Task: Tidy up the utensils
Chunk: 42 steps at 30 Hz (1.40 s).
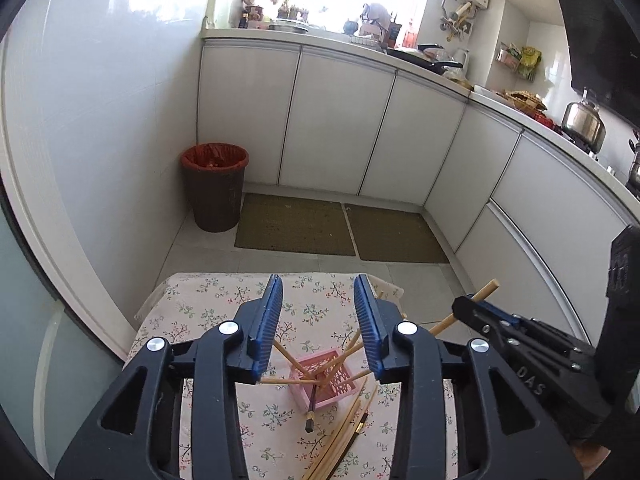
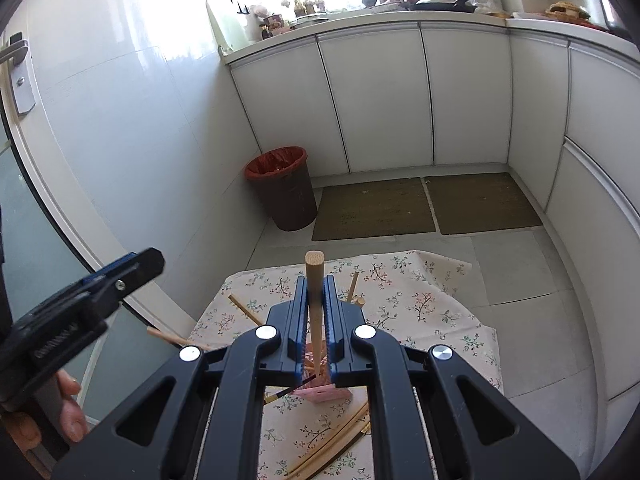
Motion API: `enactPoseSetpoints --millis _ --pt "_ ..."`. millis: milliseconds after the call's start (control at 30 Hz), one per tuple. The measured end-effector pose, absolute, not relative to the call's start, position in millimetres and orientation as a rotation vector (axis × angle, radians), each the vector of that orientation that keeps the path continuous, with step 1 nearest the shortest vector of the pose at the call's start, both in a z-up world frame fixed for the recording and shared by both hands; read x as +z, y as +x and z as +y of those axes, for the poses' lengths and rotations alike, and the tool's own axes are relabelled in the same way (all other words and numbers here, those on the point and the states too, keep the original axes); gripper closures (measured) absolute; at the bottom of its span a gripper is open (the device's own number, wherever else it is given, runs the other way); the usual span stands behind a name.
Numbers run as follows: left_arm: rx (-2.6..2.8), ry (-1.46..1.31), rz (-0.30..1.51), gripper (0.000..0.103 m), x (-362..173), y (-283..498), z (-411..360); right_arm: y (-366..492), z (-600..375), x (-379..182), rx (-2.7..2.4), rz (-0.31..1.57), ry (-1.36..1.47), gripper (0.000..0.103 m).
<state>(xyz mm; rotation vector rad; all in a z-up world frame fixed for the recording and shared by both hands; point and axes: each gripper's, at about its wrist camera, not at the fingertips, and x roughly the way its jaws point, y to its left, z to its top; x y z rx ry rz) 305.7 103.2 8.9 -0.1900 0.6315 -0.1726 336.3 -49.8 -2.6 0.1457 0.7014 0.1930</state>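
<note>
Left wrist view only: steel kettle (image 1: 583, 122) on the far right counter. Right wrist view only: metal door handle (image 2: 18, 76), far left. Left gripper (image 1: 318, 322) with blue-padded jaws apart, holding nothing, above the pink slotted plastic basket (image 1: 323, 380) on the floral tablecloth (image 1: 208, 312). Right gripper (image 2: 315, 316) clamped on a pale wooden chopstick (image 2: 315, 304), which stands upright over the basket. Loose bamboo chopsticks (image 1: 344, 436) lie near, right of the basket.
</note>
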Motion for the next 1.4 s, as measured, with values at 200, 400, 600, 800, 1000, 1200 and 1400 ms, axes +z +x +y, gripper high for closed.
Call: enactPoseSetpoints --millis 200,400,600,800,1000,1200,1400 --pt "-0.151 -0.205 0.619 0.067 13 299 120 344 -37 -20 0.189 0.708 0.119 0.095" --pt "-0.139 -0.191 0.633 0.067 11 297 126 343 -36 -14 0.195 0.71 0.121 0.095" --pt "-0.126 -0.201 0.675 0.066 -4 300 132 339 -37 -10 0.185 0.7 0.112 0.095" --pt "-0.111 -0.013 0.797 0.027 -44 311 126 334 -37 -7 0.181 0.689 0.119 0.095" --pt "-0.151 0.392 0.944 0.057 -146 322 107 320 -40 16 0.212 0.643 0.121 0.095" --pt "-0.228 0.565 0.935 0.057 -183 334 87 315 -41 27 0.229 0.635 0.125 0.095" --pt "-0.191 0.583 0.973 0.057 -210 369 86 318 -46 23 0.217 0.652 0.128 0.095"
